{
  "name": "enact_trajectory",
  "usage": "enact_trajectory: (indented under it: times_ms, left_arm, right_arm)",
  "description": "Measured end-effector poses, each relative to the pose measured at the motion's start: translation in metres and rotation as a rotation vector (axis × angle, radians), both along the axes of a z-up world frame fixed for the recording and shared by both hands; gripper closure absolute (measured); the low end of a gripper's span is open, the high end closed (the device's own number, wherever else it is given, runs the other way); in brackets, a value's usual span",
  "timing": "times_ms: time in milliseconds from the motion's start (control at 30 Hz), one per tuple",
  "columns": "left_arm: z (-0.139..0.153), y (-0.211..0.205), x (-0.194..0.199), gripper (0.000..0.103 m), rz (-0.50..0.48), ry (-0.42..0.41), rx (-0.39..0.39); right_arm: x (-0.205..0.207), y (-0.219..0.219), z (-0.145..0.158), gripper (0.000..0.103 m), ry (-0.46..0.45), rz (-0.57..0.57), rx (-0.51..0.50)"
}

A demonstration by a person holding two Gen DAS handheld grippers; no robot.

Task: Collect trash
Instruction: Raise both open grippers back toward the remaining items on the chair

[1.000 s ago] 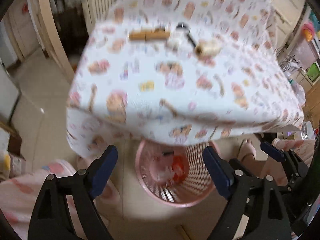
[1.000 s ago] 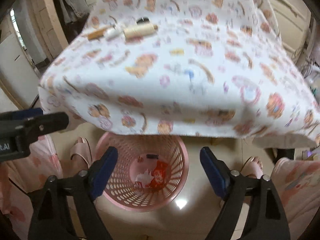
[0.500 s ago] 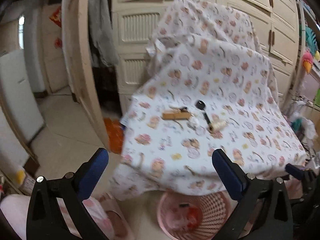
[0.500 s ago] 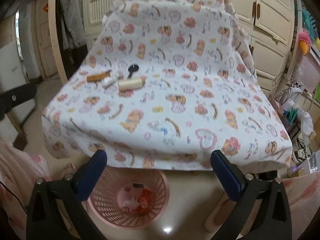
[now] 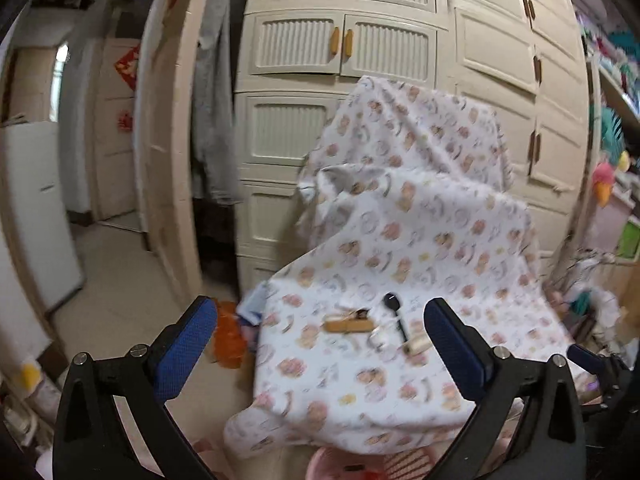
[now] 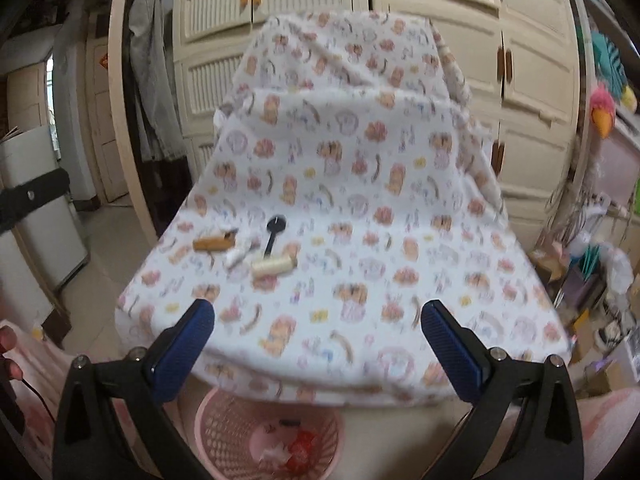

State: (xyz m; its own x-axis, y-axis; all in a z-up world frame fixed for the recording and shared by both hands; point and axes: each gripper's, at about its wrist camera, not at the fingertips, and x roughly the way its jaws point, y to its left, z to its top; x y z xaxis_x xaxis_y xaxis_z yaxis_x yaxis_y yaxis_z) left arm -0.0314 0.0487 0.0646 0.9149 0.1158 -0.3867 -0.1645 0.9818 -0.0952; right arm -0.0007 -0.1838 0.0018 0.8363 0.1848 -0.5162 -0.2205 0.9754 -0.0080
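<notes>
Partly hidden under the hanging edge of the white cartoon-print cloth (image 6: 360, 208), the pink perforated plastic basket (image 6: 224, 432) shows red and white scraps inside; the left view catches only its rim. On the cloth, a blurred cluster lies well beyond the basket: a brown stick-like piece (image 6: 212, 243), a crumpled white scrap (image 6: 240, 254), a black plastic spoon (image 6: 274, 232) and a cream cylindrical roll (image 6: 274, 267). The left gripper (image 5: 320, 344) and right gripper (image 6: 316, 344) both hang spread wide, holding nothing.
</notes>
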Motion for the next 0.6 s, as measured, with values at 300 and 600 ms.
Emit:
enact_trajectory:
  times_ms: [300, 600]
  left_arm:
    - [0.045, 0.005, 0.034, 0.001, 0.012, -0.086, 0.053]
    - [0.030, 0.018, 0.095, 0.004, 0.012, 0.008, 0.004]
  right_arm:
    - [0.033, 0.011, 0.037, 0.038, -0.006, 0.016, -0.063]
    - [0.062, 0.018, 0.038, 0.066, 0.001, 0.108, -0.072]
